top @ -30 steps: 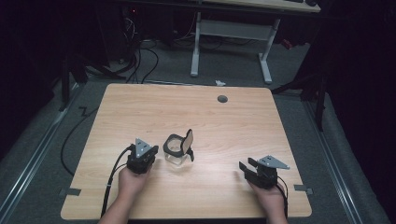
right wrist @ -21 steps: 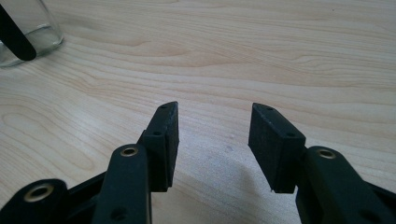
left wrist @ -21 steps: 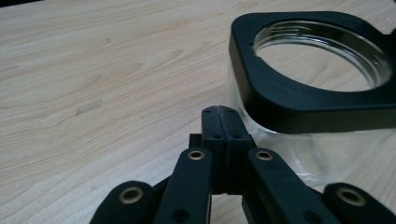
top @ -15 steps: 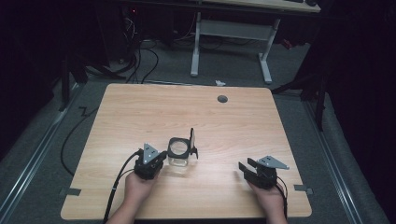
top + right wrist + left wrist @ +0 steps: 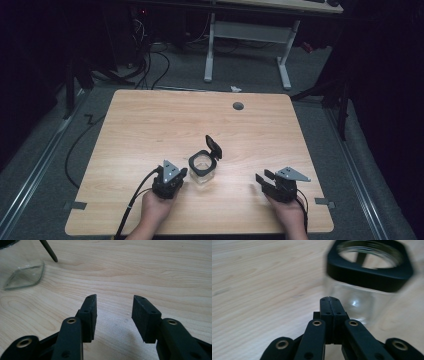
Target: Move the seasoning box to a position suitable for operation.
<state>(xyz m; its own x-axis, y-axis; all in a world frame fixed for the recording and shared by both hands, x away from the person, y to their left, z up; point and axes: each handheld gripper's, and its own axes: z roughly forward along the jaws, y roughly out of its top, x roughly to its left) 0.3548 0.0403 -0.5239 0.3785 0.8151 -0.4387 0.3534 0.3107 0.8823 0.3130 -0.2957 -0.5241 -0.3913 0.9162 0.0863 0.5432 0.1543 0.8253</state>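
Left tool (image 5: 332, 301) with jaws pressed together, just before a black-rimmed glass jar (image 5: 364, 290), wooden table (image 5: 262, 285).

jar (image 5: 202, 171): clear glass, square, black collar at the mouth, standing upright on the table
lid (image 5: 214, 147): black, hinged, flipped open, standing up behind the mouth
place: just ahead and right of the left gripper's (image 5: 332, 300) pressed-together fingertips; well left of the right gripper's (image 5: 113, 306) spread fingers

A pale wooden table (image 5: 150, 130) — round grommet hole (image 5: 238, 106) near its far edge; cables (image 5: 150, 65) beyond.
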